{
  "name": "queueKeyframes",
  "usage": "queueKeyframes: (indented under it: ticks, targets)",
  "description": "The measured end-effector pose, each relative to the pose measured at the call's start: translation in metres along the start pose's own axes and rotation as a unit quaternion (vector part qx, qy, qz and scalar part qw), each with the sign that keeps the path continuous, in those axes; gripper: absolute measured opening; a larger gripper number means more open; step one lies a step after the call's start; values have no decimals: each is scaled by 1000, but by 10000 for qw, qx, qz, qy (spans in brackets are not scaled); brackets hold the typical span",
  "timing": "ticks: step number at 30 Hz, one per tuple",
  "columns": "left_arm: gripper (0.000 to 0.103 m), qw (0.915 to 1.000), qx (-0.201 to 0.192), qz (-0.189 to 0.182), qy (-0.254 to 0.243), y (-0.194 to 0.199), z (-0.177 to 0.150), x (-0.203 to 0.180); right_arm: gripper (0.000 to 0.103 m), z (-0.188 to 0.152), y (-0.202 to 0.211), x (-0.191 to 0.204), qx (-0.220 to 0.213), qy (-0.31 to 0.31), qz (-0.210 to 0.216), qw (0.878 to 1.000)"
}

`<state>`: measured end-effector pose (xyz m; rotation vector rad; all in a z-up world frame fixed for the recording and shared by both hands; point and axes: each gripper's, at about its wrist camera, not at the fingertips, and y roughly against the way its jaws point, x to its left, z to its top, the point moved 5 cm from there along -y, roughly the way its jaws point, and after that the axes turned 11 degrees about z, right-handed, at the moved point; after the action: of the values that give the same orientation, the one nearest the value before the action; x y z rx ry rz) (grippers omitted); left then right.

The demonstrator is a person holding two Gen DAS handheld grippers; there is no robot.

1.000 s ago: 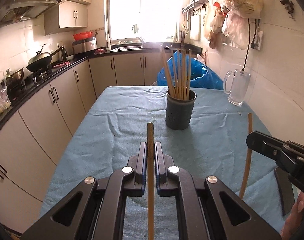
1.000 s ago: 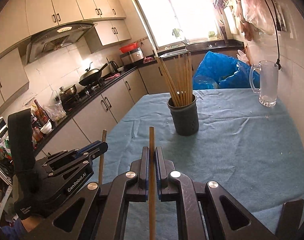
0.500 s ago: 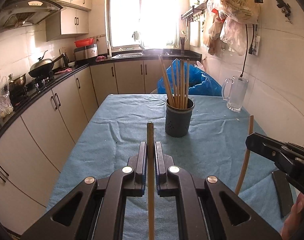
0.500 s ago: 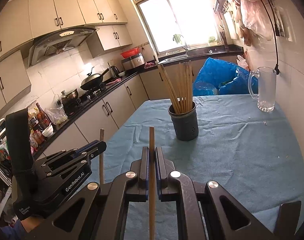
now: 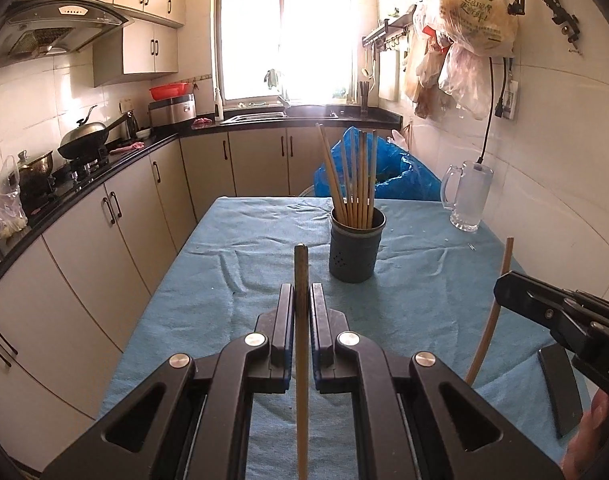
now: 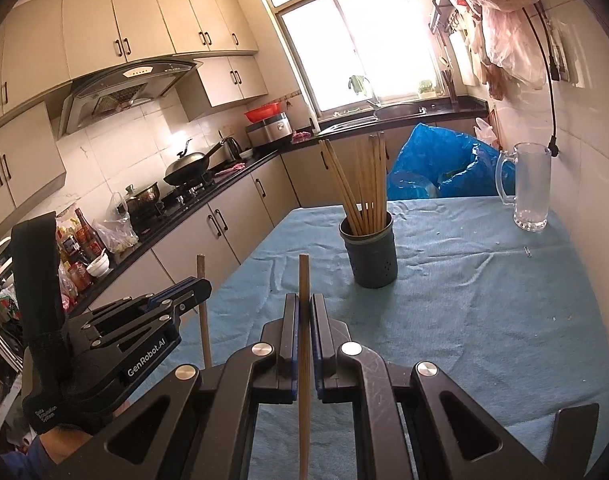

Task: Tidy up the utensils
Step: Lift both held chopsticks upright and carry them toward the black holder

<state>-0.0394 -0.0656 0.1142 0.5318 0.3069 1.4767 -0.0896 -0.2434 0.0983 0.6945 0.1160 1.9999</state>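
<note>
A dark grey holder with several wooden chopsticks stands upright mid-table; it also shows in the right wrist view. My left gripper is shut on one wooden chopstick, held upright above the near table. My right gripper is shut on another chopstick, also upright. Each gripper shows in the other's view: the right one with its chopstick, the left one with its chopstick.
A blue cloth covers the table. A glass mug stands at the far right by the tiled wall. A blue bag lies behind the table. Counter and cabinets run along the left. A dark flat object lies near right.
Both grippers have risen and drawn back from the holder, which looks smaller and farther. Each still holds its chopstick.
</note>
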Motion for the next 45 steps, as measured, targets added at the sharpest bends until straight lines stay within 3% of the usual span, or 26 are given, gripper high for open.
queueKeyframes:
  ticks: [45]
  targets:
    - [7, 9998, -208, -13, -14, 16, 18, -2, 6, 12, 10, 1, -118, 205, -125, 9996]
